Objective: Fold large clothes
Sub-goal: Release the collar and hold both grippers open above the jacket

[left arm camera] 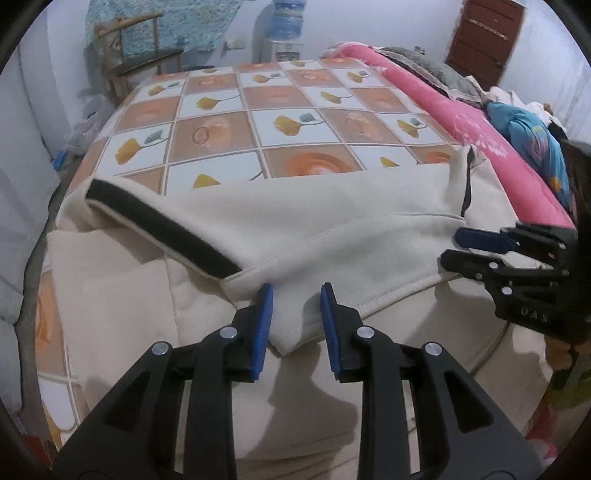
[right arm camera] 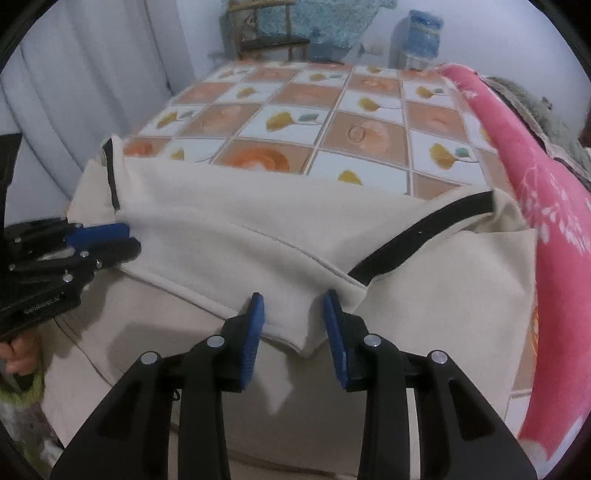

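Note:
A cream garment (left arm camera: 317, 221) with black trim strips (left arm camera: 162, 229) lies across the near end of a bed, an upper layer folded over a lower one. My left gripper (left arm camera: 296, 299) is open, its blue pads on either side of a hem corner (left arm camera: 288, 332) without pinching it. My right gripper (right arm camera: 294, 306) is open the same way around another hem corner (right arm camera: 295, 332) of the garment (right arm camera: 258, 221). Each gripper shows in the other's view: the right one at the right (left arm camera: 452, 249), the left one at the left (right arm camera: 131, 240).
The bed has a tiled leaf-pattern cover (left arm camera: 280, 110). A pink rolled blanket (left arm camera: 461, 122) runs along the right side, with blue and grey bedding (left arm camera: 532, 140) beyond. A wooden chair (left arm camera: 140, 48) and a water dispenser (left arm camera: 288, 26) stand at the far wall. White curtains (right arm camera: 74, 92) hang at the left.

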Tool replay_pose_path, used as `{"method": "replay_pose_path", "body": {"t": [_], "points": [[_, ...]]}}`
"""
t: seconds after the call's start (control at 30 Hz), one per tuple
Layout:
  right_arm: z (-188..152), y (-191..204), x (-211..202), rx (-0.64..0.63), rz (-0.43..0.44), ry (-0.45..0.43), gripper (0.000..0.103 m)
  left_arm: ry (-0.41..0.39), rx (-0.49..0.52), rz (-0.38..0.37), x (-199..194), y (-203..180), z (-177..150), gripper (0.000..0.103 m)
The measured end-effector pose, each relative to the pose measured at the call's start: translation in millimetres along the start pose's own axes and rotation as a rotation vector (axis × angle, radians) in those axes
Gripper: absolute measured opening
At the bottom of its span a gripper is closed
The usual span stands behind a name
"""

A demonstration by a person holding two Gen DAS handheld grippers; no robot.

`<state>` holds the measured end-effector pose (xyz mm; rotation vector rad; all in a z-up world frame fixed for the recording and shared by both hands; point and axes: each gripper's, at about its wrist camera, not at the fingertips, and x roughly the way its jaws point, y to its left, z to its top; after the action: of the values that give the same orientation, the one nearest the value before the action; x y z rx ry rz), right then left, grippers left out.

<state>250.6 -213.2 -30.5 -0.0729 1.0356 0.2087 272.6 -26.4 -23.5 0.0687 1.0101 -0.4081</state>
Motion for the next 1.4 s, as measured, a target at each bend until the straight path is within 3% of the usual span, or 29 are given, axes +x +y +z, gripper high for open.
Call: {"method": "replay_pose_path", "body": {"t": [0.23,0.47,0.6,0.77,0.9,1.0,1.07,1.4], "points": [[-19,-7,-45,0.108,0.020,-0.020,0.036,-0.025,-0.021,0.024,-41,-2,-20,0.039],[-62,2,-81,0.148,0.059,-0.014,0.066,0.001,-0.065,0.047,-68,-15,-49,0.064],[-83,12,-90,0.143,0.030,0.006,0.073,0.026,-0.069,0.072,-76,-26,-67,0.074],[-99,19,-84,0.144,0.002,0.054,0.080,0.053,-0.091,0.136,-70,-28,-81,0.080],[-109,22,-69,0.117,-0.080,0.099,0.084,0.121,-0.097,0.204,-52,-27,-92,0.080],[-117,21,-52,0.105,-0.126,0.147,0.091,0.122,-0.119,0.221,-48,-26,-100,0.085],[-119,18,-52,0.125,-0.131,0.132,0.096,0.117,-0.117,0.226,-48,-26,-101,0.086],[-121,17,-52,0.133,-0.122,0.121,0.096,0.104,-0.126,0.230,-47,-25,-105,0.090]]}}
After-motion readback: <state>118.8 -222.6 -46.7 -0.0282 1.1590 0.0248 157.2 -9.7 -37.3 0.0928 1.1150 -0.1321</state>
